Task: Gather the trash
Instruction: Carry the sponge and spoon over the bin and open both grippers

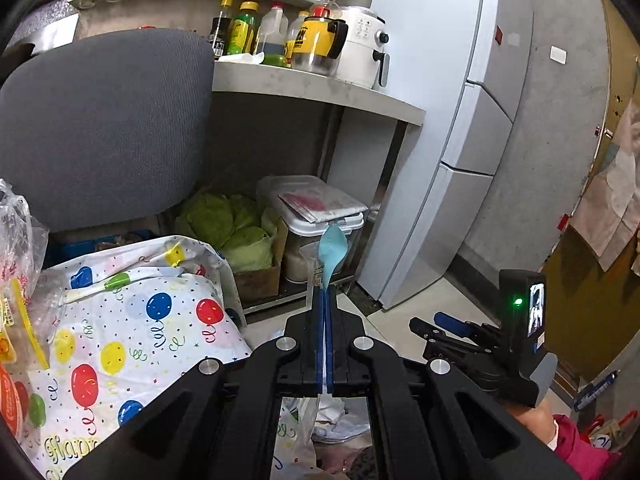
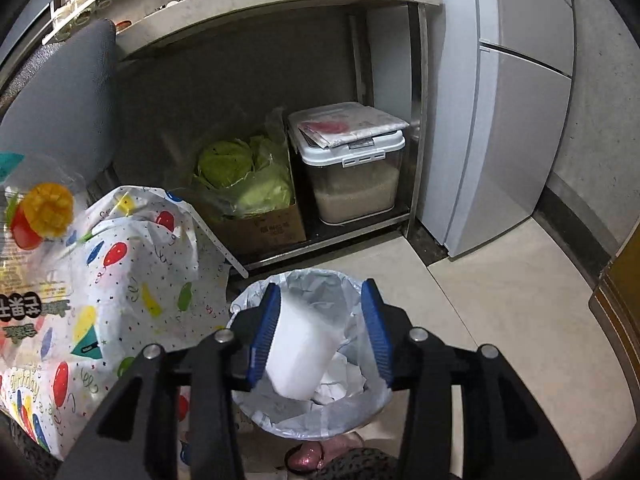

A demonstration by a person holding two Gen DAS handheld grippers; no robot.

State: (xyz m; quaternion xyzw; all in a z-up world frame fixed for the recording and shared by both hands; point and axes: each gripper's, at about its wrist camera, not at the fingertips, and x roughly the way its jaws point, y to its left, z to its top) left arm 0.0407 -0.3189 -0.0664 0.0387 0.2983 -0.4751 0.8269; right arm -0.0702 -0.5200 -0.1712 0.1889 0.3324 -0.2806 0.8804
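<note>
Dropping cup (image 2: 298,354) from wide-open right gripper (image 2: 320,344) into bin (image 2: 256,412); paper already inside. Blue spoon (image 1: 333,250) is pinched by left gripper (image 1: 325,300), undeposited.

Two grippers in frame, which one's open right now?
The right gripper: its blue pads stand wide apart over the bin, a white cup between them. The left gripper is pinched shut on a light-blue scrap.
</note>
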